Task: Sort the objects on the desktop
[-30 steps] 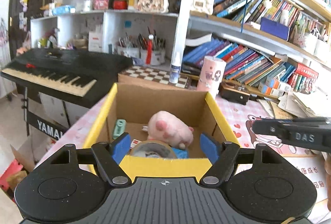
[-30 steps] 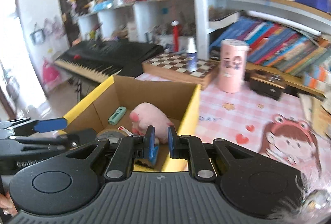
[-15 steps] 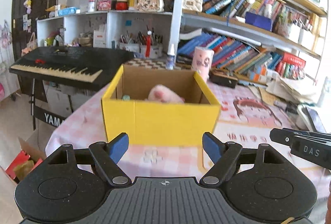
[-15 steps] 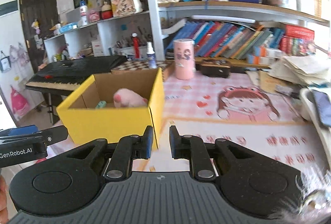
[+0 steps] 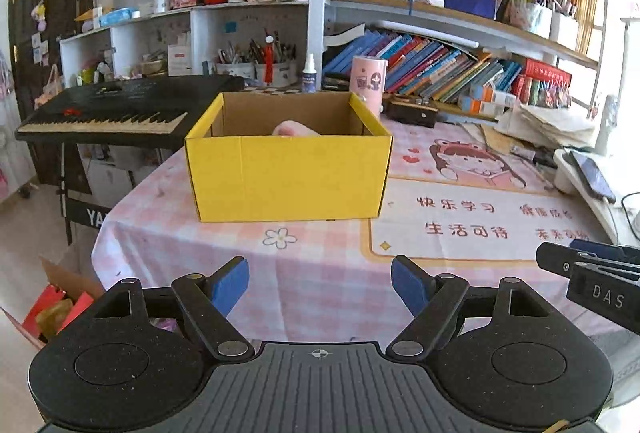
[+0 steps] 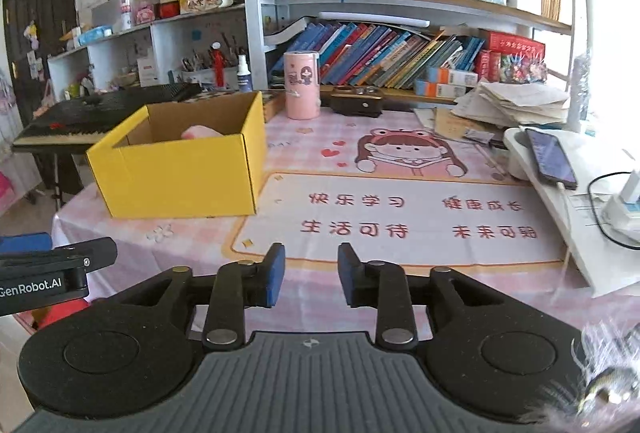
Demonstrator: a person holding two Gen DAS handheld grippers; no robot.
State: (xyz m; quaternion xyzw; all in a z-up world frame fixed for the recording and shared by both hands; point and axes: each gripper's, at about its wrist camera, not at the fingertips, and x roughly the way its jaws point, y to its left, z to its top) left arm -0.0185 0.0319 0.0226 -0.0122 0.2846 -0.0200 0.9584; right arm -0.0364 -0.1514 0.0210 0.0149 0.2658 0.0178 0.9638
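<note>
Left gripper [image 5: 319, 279]: jaws wide apart, nothing between the blue pads [image 5: 230, 283]; held above the near edge of the table [image 5: 320, 273], well short of the box.

Right gripper [image 6: 311, 277]: jaws set narrow with a clear gap, holding nothing; held above the near edge of the mat [image 6: 400, 217]. Its side shows at the right margin of the left wrist view [image 5: 592, 273].

Box [image 5: 288, 169]: yellow cardboard, open top, brown inside; stands upright on the pink checked cloth, at the left end of the table, its right side just beside the mat's left edge. In the right wrist view it lies to the left of the gripper [image 6: 180, 169].

Plush [image 5: 294, 129]: pink, soft; inside the box, only its top showing over the front wall. Other contents of the box are hidden by the wall.

Mat: white and pink, cartoon girl and red Chinese characters; lies flat on the table, right of the box.

Cup [image 6: 302, 85]: pink cylinder with a cartoon print; upright behind the box, near the shelf.

Spray bottle [image 5: 309, 75]: small, white cap; upright behind the box, left of the cup.

Keyboard [image 5: 112, 113]: black, on a stand; left of the table, apart from it.

Phone [image 6: 550, 157]: dark, resting tilted on a white stand at the table's right edge.

Books [image 6: 380, 53]: leaning rows on the shelf behind the table.
</note>
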